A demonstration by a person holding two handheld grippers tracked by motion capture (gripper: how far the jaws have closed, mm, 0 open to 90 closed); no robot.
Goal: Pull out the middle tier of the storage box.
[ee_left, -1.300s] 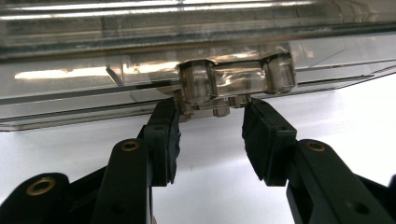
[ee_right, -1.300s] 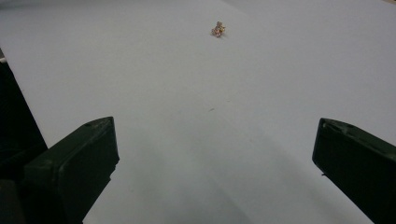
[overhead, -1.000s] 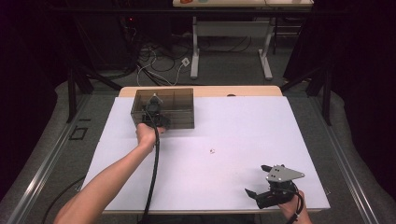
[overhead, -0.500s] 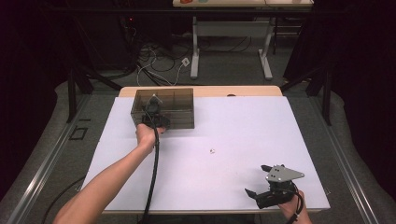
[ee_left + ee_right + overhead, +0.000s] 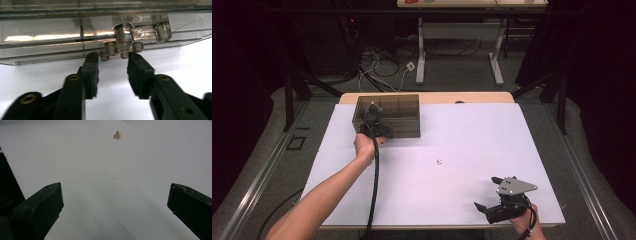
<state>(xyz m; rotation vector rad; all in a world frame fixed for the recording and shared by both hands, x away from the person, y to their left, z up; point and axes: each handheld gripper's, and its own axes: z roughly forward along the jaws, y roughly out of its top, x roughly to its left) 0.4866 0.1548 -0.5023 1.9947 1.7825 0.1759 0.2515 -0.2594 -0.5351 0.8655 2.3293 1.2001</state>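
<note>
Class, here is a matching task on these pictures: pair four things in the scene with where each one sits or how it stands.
Things:
1. clear box
2. small trinket
3. left gripper
4. right gripper

Places or states:
A. lying alone mid-sheet
B. jaws wide apart, near the table's front right corner
C. at the back left of the white sheet
D. jaws either side of the box's latch

Pairs: 1-C, 2-A, 3-D, 4-B
</note>
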